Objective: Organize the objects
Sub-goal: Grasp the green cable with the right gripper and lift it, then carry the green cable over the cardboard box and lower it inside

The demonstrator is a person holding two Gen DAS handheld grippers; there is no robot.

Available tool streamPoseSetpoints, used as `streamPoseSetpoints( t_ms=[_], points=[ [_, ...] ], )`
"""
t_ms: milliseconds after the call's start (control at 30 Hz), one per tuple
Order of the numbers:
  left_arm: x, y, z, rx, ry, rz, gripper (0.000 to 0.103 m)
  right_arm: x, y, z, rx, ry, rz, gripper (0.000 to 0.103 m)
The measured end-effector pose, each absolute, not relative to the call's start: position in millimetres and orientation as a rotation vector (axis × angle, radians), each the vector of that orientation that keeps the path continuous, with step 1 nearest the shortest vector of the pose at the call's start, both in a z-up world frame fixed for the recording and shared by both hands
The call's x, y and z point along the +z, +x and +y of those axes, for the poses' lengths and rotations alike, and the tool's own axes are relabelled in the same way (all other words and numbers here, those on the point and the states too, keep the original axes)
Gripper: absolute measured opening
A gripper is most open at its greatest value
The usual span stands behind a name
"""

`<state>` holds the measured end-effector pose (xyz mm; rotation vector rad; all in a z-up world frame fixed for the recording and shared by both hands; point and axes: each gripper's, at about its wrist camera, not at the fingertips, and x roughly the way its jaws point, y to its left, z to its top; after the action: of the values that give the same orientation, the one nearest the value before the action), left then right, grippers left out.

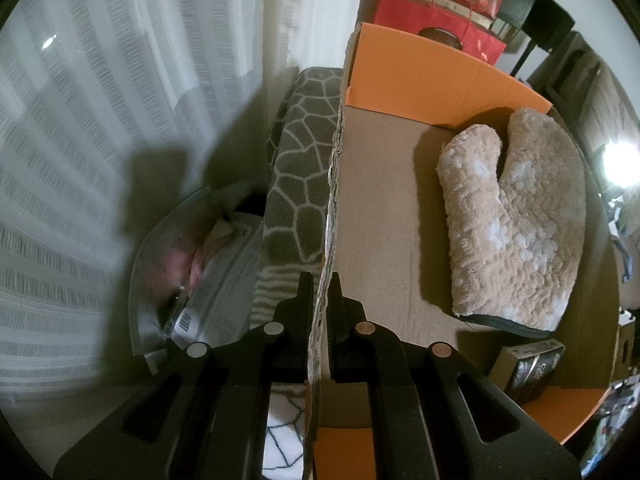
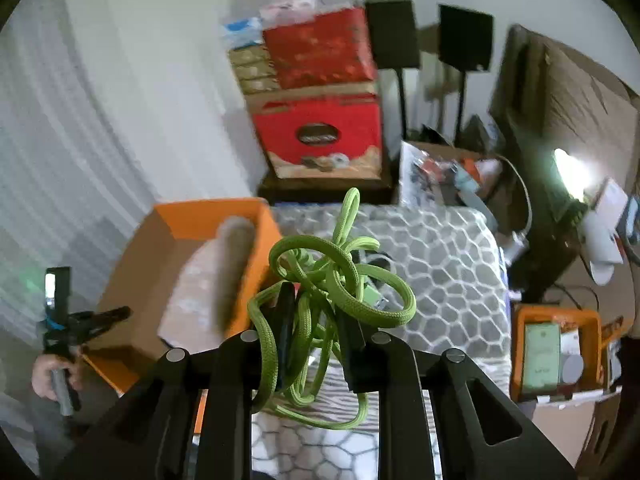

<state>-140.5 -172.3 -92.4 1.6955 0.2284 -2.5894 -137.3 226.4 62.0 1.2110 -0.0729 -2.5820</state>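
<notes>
Black fingers of my left gripper [image 1: 322, 304] were clamped on the raw corrugated edge of the cardboard box [image 1: 384, 208], one finger outside the wall, one inside, pinched tight. Inside that box, w/ orange inner walls, lay a beige fleece mitt [image 1: 516, 224] flat on the brown floor toward the right side, cuff toward me; a small dark packet [image 1: 528, 368] sat just beside the cuff in the near corner. Outside the box wall, on the left, a grey hex-pattern blanket [image 1: 296, 168] ran along it, & a clear plastic bag w/ papers [image 1: 208, 280] lay near the white curtain [image 1: 100, 140]. My right gripper [image 2: 316, 320] was closed on a tangled green braided cord [image 2: 340, 280]; loops bunched betw. the fingers, spilled above them & hung below, over the same hex blanket. Right wrist view was blurred, so finer detail I couldn't tell. From there the orange-lined box showed at left w/ the mitt in it, & at far left a hand [image 2: 52, 376] held the other gripper at the box edge. Further back: stacked red gift boxes [image 2: 320, 136] against the wall, two dark speakers on stands [image 2: 428, 36], & an orange crate w/ oddments [image 2: 556, 352] at right.
</notes>
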Motion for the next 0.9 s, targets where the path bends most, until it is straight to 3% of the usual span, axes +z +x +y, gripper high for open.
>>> streamPoseSetpoints(
  t_ms=[333,900],
  points=[
    [-92,-141,-172,-2.59,1.696,0.229,0.005,78,-131,147,-2.483,1.106,0.022,0.02],
    [-91,-139,-168,-2.591,1.697,0.238,0.005,14,-158,27,-2.255,1.176,0.006,0.02]
  ],
)
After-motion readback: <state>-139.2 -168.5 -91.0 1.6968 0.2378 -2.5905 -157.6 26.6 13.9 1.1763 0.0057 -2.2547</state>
